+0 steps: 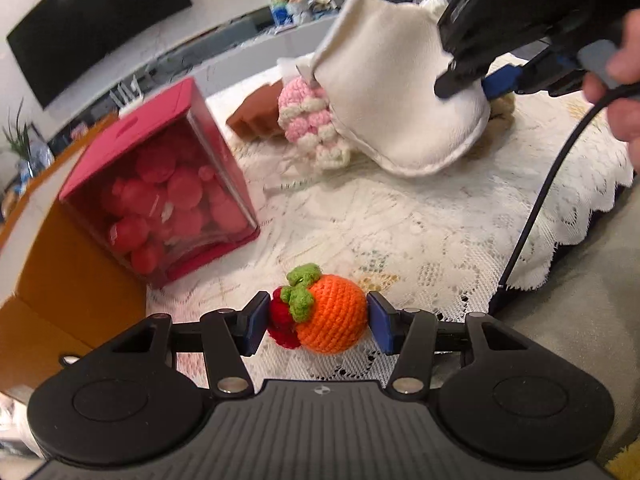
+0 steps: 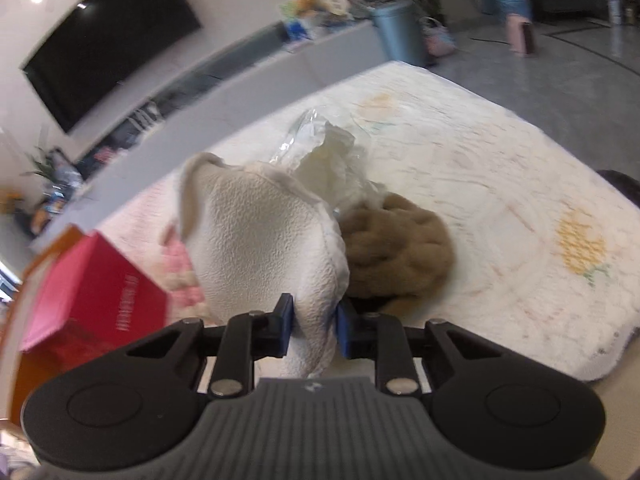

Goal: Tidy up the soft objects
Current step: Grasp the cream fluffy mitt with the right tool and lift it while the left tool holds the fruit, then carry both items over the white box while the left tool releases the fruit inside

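While the left gripper (image 1: 316, 322) sat clamped on the crocheted orange fruit (image 1: 330, 312), low at 6 o'clock in its own view over the lace cloth (image 1: 420, 232), the right gripper (image 2: 314, 326) was pinched on one edge of the white plush piece (image 2: 260, 240), lifted at 1 o'clock from the left camera. That grip took only a thin fold; judged likely to slip, since the plush hung heavy and slack. Its trailing edge lay against the pink-and-cream crochet toy (image 1: 308, 120), which could be dragged along. The brown plush (image 2: 396, 244) sat just beside at 2 o'clock, with crinkled plastic wrap (image 2: 320, 148) behind, prone to snag. The red box (image 1: 160, 184) at 10 o'clock leaned tilted; a swing that way might tip it. The fruit's red part (image 1: 280, 322) met one pad, so that hold looked uneven.
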Available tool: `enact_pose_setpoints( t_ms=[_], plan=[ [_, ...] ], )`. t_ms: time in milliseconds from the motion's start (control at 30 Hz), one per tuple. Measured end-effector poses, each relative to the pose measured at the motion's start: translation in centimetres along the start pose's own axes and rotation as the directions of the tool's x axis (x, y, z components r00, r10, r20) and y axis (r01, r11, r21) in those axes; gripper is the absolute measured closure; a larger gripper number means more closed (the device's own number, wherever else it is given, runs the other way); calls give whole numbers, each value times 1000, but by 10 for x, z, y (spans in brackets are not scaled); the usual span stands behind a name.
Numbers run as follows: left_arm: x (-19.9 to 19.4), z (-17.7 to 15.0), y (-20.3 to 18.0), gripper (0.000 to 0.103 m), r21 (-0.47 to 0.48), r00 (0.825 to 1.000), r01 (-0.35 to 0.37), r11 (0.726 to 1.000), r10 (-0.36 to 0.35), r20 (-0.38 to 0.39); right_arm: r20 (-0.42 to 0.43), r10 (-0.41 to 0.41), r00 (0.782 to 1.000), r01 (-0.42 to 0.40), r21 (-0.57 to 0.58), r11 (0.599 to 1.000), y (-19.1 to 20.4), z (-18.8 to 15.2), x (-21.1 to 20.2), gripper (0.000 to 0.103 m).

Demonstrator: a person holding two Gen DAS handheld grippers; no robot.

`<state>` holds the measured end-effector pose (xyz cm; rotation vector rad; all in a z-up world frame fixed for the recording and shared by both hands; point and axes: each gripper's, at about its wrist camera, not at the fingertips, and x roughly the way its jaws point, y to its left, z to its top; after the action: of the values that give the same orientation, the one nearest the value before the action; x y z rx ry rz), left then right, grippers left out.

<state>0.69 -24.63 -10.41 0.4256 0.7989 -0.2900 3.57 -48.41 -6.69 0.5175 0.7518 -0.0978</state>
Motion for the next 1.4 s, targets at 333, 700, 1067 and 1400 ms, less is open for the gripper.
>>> enact_pose_setpoints(
  t_ms=[333,700,1067,1400],
  plan=[
    [0,-2,2,43,5,1000,8,1000,-8,19,-40,144,989,-147,-82,986,29,-7,18,67],
    [-3,-4,3,43,-6,1000,9,1000,-9,22,-120,182,976,-195,-102,976,42,-16,31,97],
    [-9,-5,7,44,-10,998,22,1000,-22,52,-81,165,983,-176,-150,973,46,-19,27,100],
    [-48,-5,29,44,-58,984,17,998,-6,180,-34,288,957,-290,-143,946,62,-17,3,101]
  ],
)
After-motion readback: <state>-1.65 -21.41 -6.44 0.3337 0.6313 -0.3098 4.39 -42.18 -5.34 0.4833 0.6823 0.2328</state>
